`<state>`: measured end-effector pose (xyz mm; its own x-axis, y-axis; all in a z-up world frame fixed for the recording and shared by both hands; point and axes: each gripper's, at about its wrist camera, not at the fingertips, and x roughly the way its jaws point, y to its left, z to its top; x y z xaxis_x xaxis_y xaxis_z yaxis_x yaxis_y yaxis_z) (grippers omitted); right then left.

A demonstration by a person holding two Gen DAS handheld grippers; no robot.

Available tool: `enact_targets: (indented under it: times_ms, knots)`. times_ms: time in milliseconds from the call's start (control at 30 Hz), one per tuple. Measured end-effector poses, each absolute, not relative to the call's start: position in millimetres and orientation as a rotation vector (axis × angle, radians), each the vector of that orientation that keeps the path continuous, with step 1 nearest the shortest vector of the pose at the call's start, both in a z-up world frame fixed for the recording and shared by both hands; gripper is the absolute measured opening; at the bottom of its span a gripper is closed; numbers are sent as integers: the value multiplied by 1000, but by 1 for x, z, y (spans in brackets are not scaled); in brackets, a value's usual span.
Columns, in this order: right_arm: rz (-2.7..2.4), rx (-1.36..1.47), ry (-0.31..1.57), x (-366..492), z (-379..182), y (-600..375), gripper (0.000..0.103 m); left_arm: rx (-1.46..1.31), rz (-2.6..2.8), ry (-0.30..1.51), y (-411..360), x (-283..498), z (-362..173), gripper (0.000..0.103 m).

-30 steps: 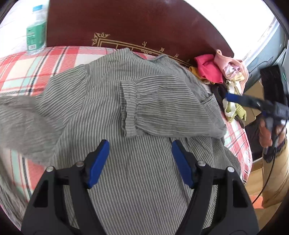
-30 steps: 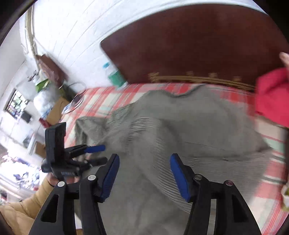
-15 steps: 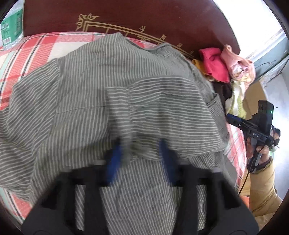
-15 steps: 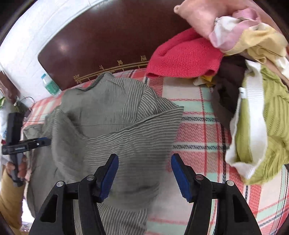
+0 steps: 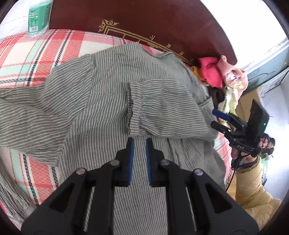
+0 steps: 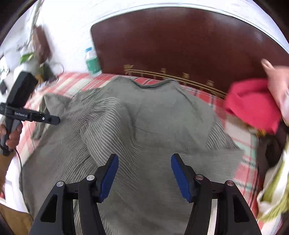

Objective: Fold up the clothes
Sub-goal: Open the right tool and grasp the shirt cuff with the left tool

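While the striped grey shirt lies spread over the plaid bedsheet, one cuffed sleeve is folded across its chest. Just below that cuff, the left gripper has narrowed its jaws to a slim gap with nothing between the pads. Over the shirt's lower half, the right gripper hangs with jaws wide and empty; its body reads "DAS", the left one's "GenRobot.AI". Beside the shirt sits a pile of clothes; a green-labelled bottle stands by the headboard.
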<state>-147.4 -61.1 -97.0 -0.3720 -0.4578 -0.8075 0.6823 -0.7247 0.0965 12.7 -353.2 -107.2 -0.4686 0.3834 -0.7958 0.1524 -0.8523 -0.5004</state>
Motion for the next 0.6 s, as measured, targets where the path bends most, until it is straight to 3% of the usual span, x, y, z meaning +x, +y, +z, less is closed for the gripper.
enact_targets:
  times_ms: [67,100,233,300,333,433,600]
  knots:
    - [-2078,1148,314,-154,-100,-76,62,-1541,2464,-773,-349,5,-110,62]
    - [-2051,1153,302,-157,-101,-83,62,-1543,2473,-760,-347,-1,-113,68]
    - [-2008,1165,267,-168,-102,-107,62,-1587,2478,-681,-337,-29,-129,69]
    - [-2006,1174,240,-171,-103,-112,62,-1644,2434,-686,-333,-40,-144,47]
    - [-2009,1176,228,-171,-102,-112,62,-1653,2432,-679,-332,-42,-147,18]
    - [-2027,1179,215,-170,-100,-108,65,-1617,2435,-725,-336,-41,-145,9]
    - [-2073,1181,160,-171,-95,-81,65,-1456,2458,-989,-371,-12,-121,7]
